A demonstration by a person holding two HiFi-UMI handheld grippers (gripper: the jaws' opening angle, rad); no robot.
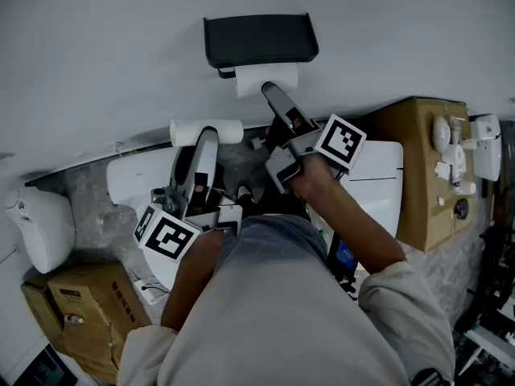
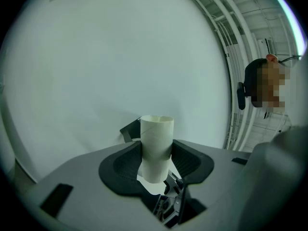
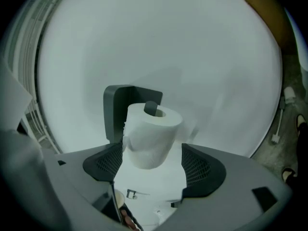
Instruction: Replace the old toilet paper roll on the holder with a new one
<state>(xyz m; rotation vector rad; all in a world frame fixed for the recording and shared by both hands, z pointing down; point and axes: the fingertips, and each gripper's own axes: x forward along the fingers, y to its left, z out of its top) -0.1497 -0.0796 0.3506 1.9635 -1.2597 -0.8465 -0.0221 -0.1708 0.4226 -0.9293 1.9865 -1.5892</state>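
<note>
A black holder [image 1: 257, 39] hangs on the white wall, with a full white roll [image 1: 265, 79] under it. In the right gripper view the roll [image 3: 151, 134] sits on the holder's dark peg [image 3: 150, 108], in front of the back plate [image 3: 115, 112]. My right gripper [image 3: 151, 160] reaches up to the roll with its jaws open on either side; a gap shows at the right pad. In the head view its tip [image 1: 271, 93] is just below the roll. My left gripper [image 2: 156, 153] is shut on an empty cardboard tube [image 2: 156, 134]. It holds the tube lower left of the holder [image 1: 205, 132].
A white toilet tank [image 1: 137, 175] lies below the grippers. A cardboard box [image 1: 418, 167] with white fittings on it stands at the right. A brown box [image 1: 88, 304] and a white object [image 1: 40, 227] are at the left. A person [image 2: 267, 85] stands far right in the left gripper view.
</note>
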